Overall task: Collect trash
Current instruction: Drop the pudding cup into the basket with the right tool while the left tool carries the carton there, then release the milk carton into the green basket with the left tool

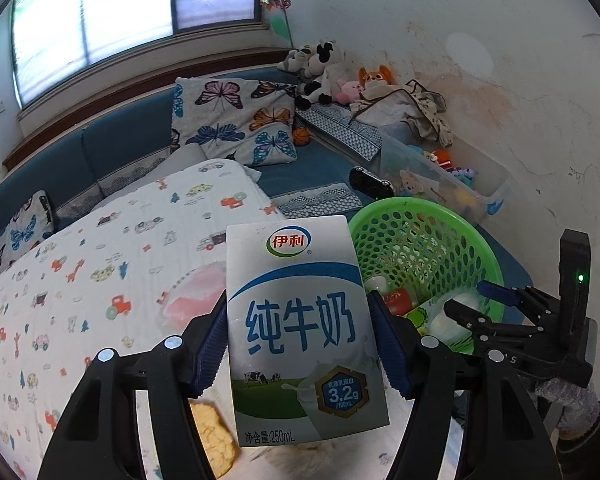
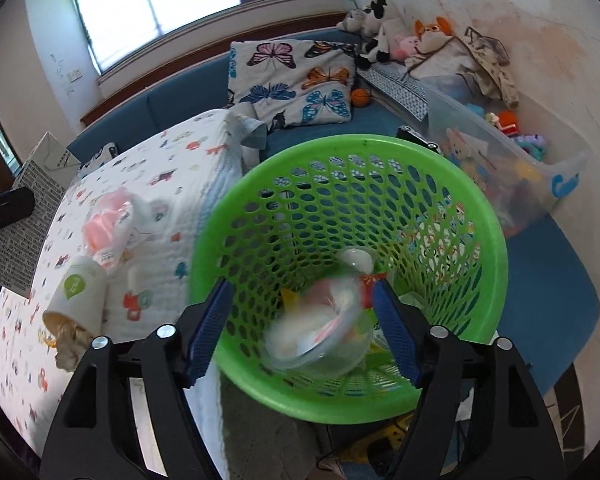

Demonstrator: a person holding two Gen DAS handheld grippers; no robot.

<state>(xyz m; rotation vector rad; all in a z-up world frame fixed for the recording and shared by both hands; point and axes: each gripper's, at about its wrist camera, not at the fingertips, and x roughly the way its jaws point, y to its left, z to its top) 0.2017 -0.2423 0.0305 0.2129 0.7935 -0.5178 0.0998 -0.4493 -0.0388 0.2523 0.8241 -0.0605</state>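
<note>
Left gripper (image 1: pixel 300 344) jaws hold milk carton (image 1: pixel 304 332) upright. Green basket (image 1: pixel 436 216) lies to its right. Right gripper (image 2: pixel 306 326) jaws wide, nothing held, over basket.

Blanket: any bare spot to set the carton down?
Free: blanket stretch between the pink bag and the pillow. Crowded: near edge, with cup, paper wad and basket.

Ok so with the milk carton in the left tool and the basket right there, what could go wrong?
1. The left tool grips the milk carton only at its side edges; it could slip out.
2. The right tool hangs open over the green basket; both could collide at the rim.
3. The paper cup lies near the bed's edge.
</note>
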